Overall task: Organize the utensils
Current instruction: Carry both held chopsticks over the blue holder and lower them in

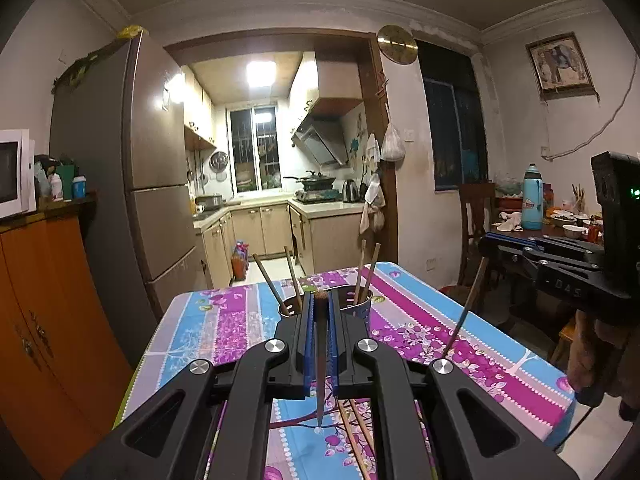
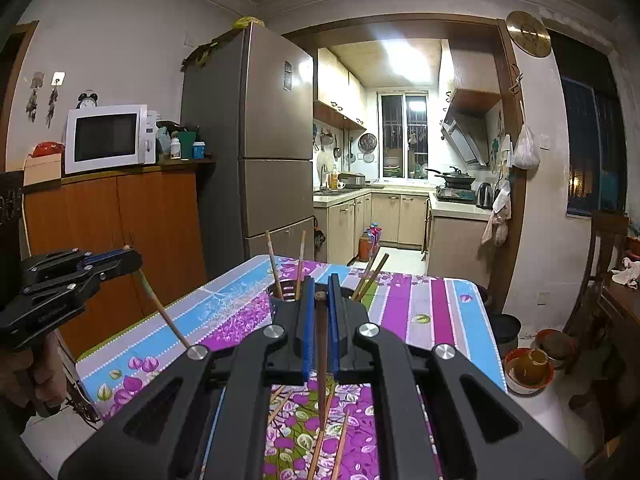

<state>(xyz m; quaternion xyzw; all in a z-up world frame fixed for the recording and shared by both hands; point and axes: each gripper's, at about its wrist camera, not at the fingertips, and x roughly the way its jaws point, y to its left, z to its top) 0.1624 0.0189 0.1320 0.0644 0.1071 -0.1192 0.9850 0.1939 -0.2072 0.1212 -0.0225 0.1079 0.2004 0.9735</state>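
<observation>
My left gripper (image 1: pixel 320 300) is shut on a dark chopstick (image 1: pixel 320 364), held lengthwise between the blue pads above the floral tablecloth. It also shows at the left of the right wrist view (image 2: pixel 132 258). My right gripper (image 2: pixel 319 286) is shut on a brown chopstick (image 2: pixel 321 360); it also shows at the right of the left wrist view (image 1: pixel 486 246). A metal two-cup utensil holder (image 1: pixel 356 304) (image 2: pixel 282 292) stands just beyond both grippers with several chopsticks upright in it. Loose chopsticks (image 1: pixel 354 436) (image 2: pixel 324 444) lie on the table under the grippers.
The table (image 1: pixel 224 320) (image 2: pixel 424 300) has its far edge near the kitchen doorway. A fridge (image 2: pixel 260 136) and orange cabinet (image 2: pixel 120 220) with a microwave (image 2: pixel 108 138) stand left. A second table with bowls and a blue flask (image 1: pixel 532 198) stands right.
</observation>
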